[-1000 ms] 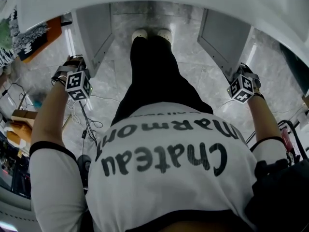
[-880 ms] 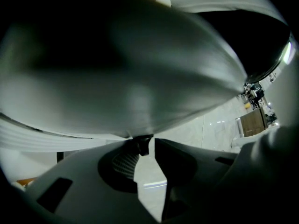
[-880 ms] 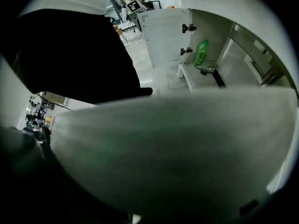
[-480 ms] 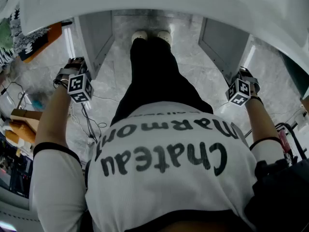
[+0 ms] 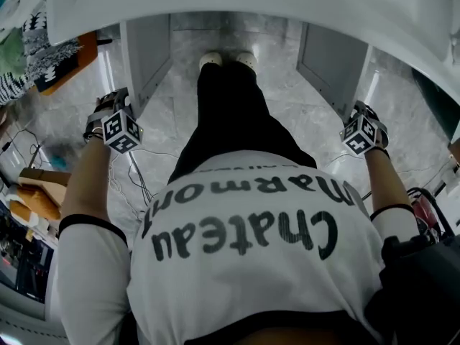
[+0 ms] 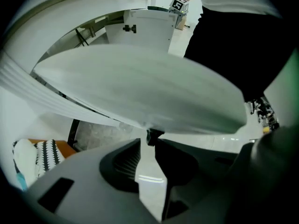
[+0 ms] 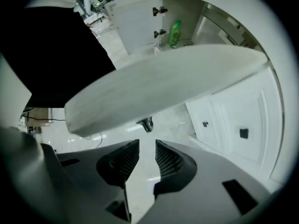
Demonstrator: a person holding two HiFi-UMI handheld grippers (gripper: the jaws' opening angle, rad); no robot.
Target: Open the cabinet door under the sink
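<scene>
Two pale grey flat-panel cabinet doors under the sink are standing swung outward. The left door and the right door are flanking the person's legs over the marbled grey floor, so I am reading the opening as nearly done on both sides.

I am judging each door to be a stiff, light board on hinges. It is not going to flex, and it is going to swing on an arc rather than slide, so any pull has to follow that arc. The place to hold is the small dark rounded knob near the free edge. It is looking smooth and short, so a pinch across it could slip off.

The left claw is pinching the left knob at its very tips, under the door's wide pale edge. The right claw is standing spread, its jaws having just been opening, with nothing between them. The right knob is hanging just beyond the tips, apart from both pads.

Through the right gripper view I am seeing into the cabinet: dark hinges on the far door and a green plastic bottle standing upright inside.
</scene>
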